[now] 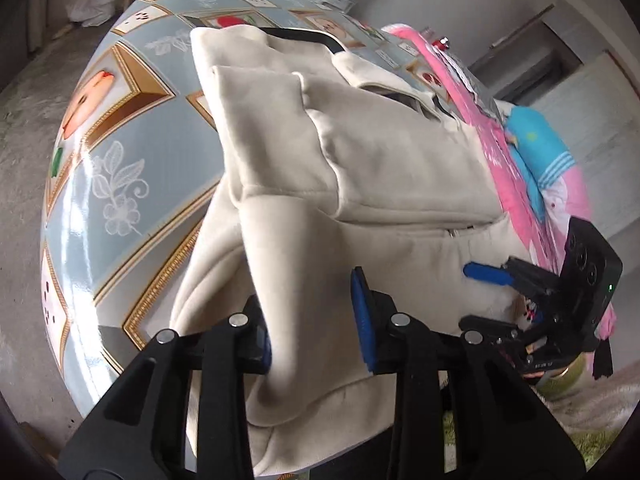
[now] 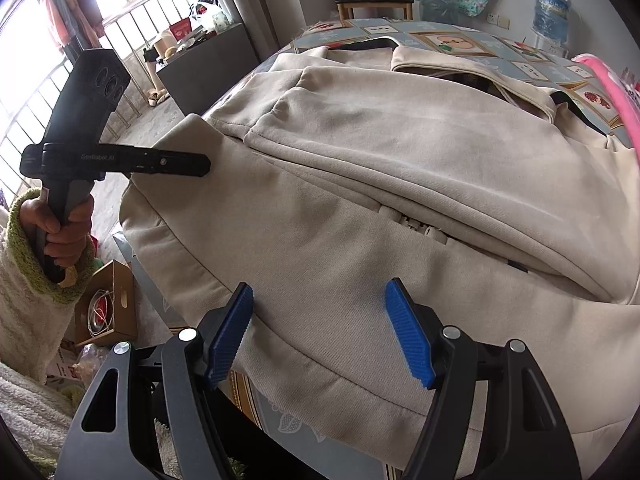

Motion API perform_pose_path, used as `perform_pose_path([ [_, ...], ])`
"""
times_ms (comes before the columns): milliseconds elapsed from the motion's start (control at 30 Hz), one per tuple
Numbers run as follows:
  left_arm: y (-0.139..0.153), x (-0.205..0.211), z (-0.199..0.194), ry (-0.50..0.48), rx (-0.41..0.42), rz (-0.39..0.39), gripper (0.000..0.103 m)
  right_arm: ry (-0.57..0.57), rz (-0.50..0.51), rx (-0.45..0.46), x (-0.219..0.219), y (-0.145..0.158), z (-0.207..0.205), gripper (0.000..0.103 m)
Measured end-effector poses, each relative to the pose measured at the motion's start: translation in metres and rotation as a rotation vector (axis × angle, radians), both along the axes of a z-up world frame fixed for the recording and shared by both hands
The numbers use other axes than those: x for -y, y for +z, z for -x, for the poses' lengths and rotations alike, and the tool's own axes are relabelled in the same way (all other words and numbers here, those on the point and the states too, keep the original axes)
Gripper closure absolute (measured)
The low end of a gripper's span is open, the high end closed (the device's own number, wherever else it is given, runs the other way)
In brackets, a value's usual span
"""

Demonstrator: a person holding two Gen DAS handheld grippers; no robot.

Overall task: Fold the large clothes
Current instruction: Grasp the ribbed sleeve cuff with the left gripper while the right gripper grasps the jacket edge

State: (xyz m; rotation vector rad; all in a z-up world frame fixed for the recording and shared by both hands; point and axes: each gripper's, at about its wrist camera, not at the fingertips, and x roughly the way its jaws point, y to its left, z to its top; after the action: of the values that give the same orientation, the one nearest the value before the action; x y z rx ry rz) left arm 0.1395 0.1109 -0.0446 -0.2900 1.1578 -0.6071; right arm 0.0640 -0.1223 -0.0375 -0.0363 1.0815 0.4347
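A large cream jacket (image 1: 392,168) lies spread on a table with a patterned blue cloth (image 1: 132,148), its collar at the far end. My left gripper (image 1: 314,332) is shut on a raised fold of it near the hem, and the fabric fills the gap between the blue pads (image 1: 362,320). In the right wrist view the left gripper (image 2: 196,166) holds that lifted corner of the jacket (image 2: 400,152) at the left edge. My right gripper (image 2: 320,336) stands open over the hem with its pads wide apart. It also shows in the left wrist view, the right gripper (image 1: 492,296) low on the jacket's right side.
A pink and blue quilt (image 1: 532,160) lies along the jacket's far side. A person's hand (image 2: 64,224) in a fluffy sleeve grips the left tool. An open cardboard box (image 2: 108,304) sits on the floor by the table's edge; a wooden chair (image 2: 376,0) stands beyond the table.
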Motion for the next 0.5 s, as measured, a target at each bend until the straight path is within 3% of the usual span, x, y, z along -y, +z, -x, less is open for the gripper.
perform_pose_path([
  [133, 0.006, 0.010, 0.006, 0.030, 0.053, -0.105, 0.082, -0.005, -0.006, 0.001, 0.001, 0.000, 0.000, 0.036],
  [367, 0.013, 0.043, 0.025, 0.100, 0.150, -0.386, 0.083, -0.038, -0.075, -0.017, 0.010, 0.006, -0.001, 0.036],
  [500, 0.014, 0.045, 0.029, 0.144, 0.161, -0.425, 0.083, -0.093, -0.091, 0.033, 0.027, 0.019, 0.003, 0.036],
])
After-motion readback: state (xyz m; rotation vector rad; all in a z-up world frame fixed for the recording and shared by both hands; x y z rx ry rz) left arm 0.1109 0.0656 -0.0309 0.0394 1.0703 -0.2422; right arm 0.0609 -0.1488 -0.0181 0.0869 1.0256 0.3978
